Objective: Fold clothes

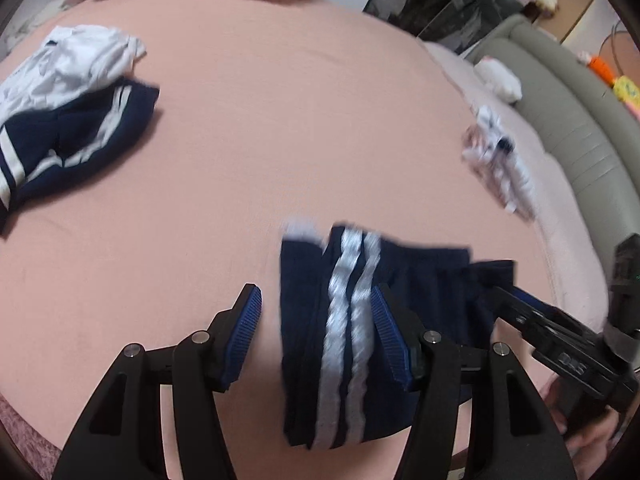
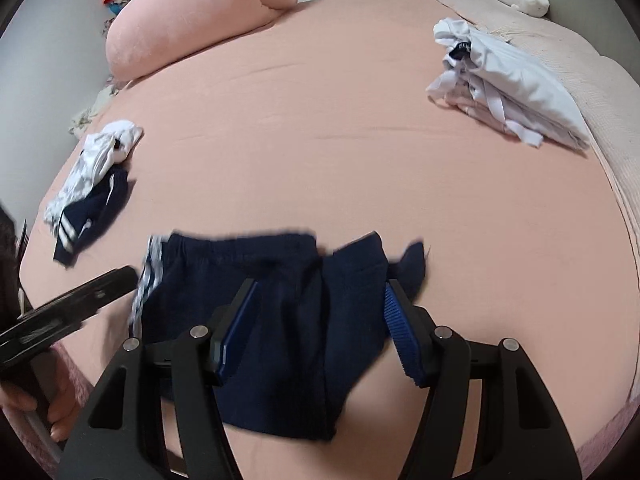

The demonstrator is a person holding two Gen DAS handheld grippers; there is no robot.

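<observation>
The left gripper (image 1: 316, 332) has its fingers spread apart over the near part of the bed (image 1: 280, 140); its right pad lies against the folded navy shorts (image 1: 360, 320), the left pad over bare sheet, nothing pinched. The right gripper (image 2: 320, 320) likewise stands with fingers parted, the navy shorts (image 2: 272, 320) lying between and under them, the pads not pressing on the cloth. The shorts rest flat on the pink sheet near the bed's front edge, two white side stripes (image 1: 348, 320) toward the left gripper. A hand (image 2: 24, 400) shows at the lower left of the right view. Further back on the left lies an unfolded heap of navy and white clothes (image 1: 68, 112). On the right sits a stack of folded white garments (image 2: 508, 92). A pink pillow (image 2: 200, 20) lies at the far edge.
</observation>
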